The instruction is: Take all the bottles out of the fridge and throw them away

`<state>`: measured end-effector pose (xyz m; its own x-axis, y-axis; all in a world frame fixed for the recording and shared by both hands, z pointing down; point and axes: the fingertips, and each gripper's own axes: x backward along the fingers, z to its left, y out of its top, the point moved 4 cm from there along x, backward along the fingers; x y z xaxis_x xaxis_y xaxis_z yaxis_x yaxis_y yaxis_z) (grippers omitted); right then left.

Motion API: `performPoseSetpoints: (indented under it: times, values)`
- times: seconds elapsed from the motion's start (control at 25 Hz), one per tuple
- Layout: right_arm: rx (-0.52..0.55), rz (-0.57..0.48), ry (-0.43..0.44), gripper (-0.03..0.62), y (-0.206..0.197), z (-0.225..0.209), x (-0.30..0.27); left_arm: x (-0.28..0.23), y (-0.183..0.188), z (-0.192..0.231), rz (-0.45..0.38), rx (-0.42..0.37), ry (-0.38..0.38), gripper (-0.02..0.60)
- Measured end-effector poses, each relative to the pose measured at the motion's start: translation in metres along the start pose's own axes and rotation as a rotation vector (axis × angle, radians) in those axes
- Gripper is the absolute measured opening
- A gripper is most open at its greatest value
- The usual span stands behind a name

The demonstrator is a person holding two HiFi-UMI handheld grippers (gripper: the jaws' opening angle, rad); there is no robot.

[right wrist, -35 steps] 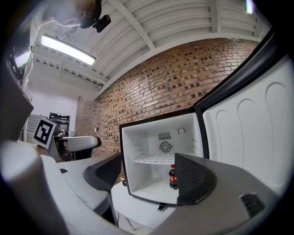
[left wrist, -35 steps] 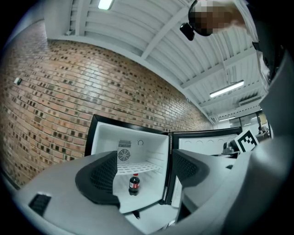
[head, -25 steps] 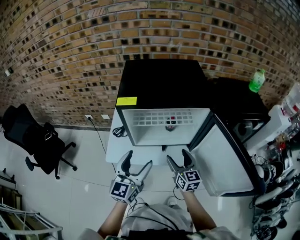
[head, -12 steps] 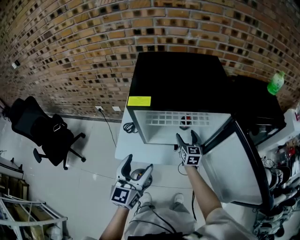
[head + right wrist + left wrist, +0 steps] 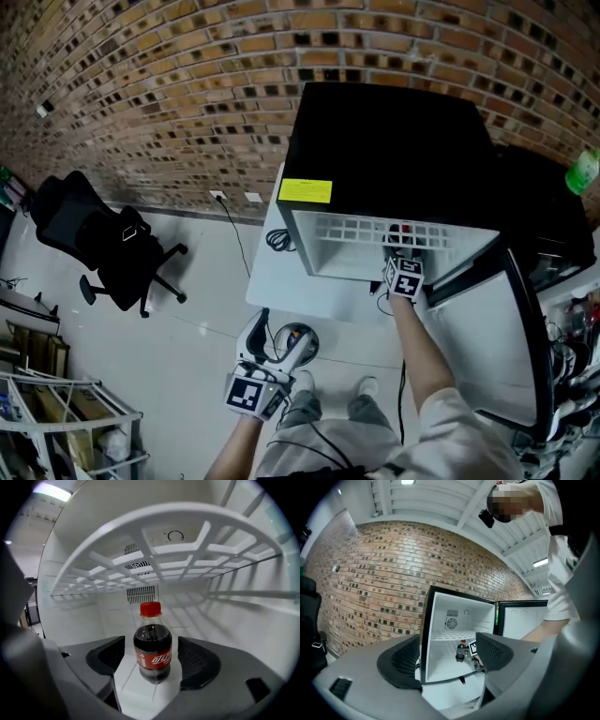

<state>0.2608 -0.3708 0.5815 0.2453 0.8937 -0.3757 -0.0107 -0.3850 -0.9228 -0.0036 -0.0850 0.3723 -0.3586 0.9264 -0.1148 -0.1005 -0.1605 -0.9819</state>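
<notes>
A small cola bottle (image 5: 153,651) with a red cap and red label stands upright on the fridge floor, under the white wire shelf (image 5: 154,555). My right gripper (image 5: 151,662) is inside the fridge, open, one jaw on each side of the bottle with a gap at both pads. In the head view the right gripper (image 5: 403,270) is at the mouth of the black fridge (image 5: 389,150), with the bottle's cap (image 5: 405,229) just beyond it. My left gripper (image 5: 277,343) hangs open and empty, low over the floor, well short of the fridge (image 5: 457,634).
The fridge door (image 5: 487,328) stands open to the right, beside my right arm. The fridge sits on a white platform (image 5: 281,281) against a brick wall. A black office chair (image 5: 103,248) stands at the left. A green bottle (image 5: 583,173) stands on the dark cabinet at far right.
My right gripper has gone forward from in front of my body into the fridge, up to the bottle. The left gripper has stayed low and fallen behind.
</notes>
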Motion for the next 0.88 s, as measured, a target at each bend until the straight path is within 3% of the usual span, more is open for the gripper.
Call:
performPoseSetpoints:
  times: [0.2, 0.32, 0.44, 0.88]
  values:
    - [0.038, 0.027, 0.007, 0.365, -0.002, -0.003, -0.020, 0.004, -0.006, 0.000, 0.000, -0.012, 0.017, 0.365]
    - [0.041, 0.037, 0.009, 0.319, -0.004, -0.003, -0.022, 0.007, -0.006, -0.006, 0.001, -0.013, 0.010, 0.365]
    - [0.056, 0.040, 0.034, 0.314, -0.001, 0.005, -0.017, 0.007, -0.004, -0.008, -0.011, -0.014, 0.006, 0.365]
    - [-0.012, 0.054, 0.130, 0.310, -0.032, 0.040, 0.057, 0.016, 0.006, -0.021, -0.046, -0.027, -0.031, 0.365]
